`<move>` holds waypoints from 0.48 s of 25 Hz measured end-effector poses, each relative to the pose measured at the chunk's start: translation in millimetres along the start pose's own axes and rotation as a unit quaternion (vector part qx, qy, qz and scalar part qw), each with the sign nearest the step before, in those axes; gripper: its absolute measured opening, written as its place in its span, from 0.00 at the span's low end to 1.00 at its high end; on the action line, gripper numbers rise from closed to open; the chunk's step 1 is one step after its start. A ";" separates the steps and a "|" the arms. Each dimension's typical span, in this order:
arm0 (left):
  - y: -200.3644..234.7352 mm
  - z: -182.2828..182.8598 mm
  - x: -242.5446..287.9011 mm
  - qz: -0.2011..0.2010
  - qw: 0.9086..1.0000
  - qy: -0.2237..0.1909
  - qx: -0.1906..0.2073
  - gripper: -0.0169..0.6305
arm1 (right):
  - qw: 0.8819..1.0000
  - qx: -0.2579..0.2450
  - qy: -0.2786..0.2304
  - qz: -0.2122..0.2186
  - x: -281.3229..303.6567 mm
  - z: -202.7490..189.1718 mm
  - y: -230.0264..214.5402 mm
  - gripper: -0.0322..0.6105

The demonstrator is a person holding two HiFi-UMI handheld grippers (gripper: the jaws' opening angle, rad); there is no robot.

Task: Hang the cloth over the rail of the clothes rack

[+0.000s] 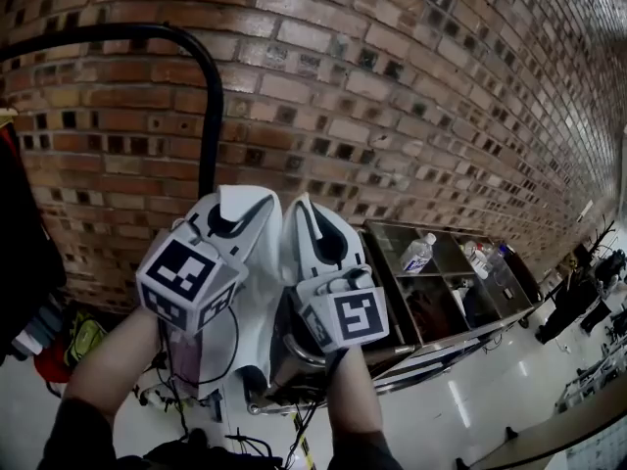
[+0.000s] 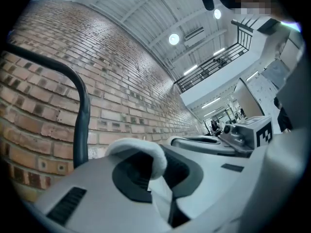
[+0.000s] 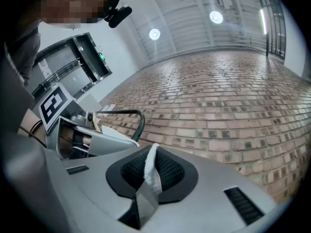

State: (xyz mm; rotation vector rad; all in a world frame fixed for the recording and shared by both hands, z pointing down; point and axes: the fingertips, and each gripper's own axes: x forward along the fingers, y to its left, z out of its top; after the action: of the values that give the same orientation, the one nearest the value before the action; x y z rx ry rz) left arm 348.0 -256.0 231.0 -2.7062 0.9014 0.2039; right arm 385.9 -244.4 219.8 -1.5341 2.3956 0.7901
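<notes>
**Both claws clamped on the cloth, below the bend of the rail**

The left claw [image 2: 156, 173] is closed on a thick white fold of the cloth [image 2: 140, 150], which bulges out over its pads. The right claw [image 3: 149, 179] is likewise closed on a thin edge of the same cloth, standing upright between its pads. In the head view the two claws are raised just beside each other, with their marker cubes [image 1: 186, 280] facing the camera.

The black rail [image 1: 210, 106] comes up behind the left claw, bends at its top and runs off to the left. Both claws are below that bend, and the cloth is not over the rail. The brick wall [image 1: 411, 86] stands behind the rail. To the right of the upright the wall shows bare.

At the right, lower down, is a metal cart [image 1: 384, 231] with open compartments. A clear bottle [image 1: 418, 254] lies in one of them, its label too small to read. Dark clothing [image 1: 24, 233] hangs at the far left edge. The only print is the black square patterns on the cubes.
</notes>
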 end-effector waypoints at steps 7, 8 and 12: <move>9.4 74.9 31.7 -0.016 0.996 -0.088 0.022 0.08 | 0.997 -0.023 -0.061 -0.028 36.6 55.9 -46.7 0.12; 11.9 86.8 35.8 -0.015 0.994 -0.103 0.024 0.08 | 0.997 -0.029 -0.070 -0.032 41.4 65.9 -52.8 0.12; 25.4 131.1 54.3 -0.001 0.986 -0.158 0.050 0.08 | 0.993 -0.039 -0.101 -0.050 64.1 101.1 -76.1 0.12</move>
State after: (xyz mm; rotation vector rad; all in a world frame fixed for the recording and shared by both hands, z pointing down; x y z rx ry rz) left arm 370.0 -265.9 88.9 -2.4870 0.7913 0.5531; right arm 412.3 -265.9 82.1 -1.5095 2.1497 0.9756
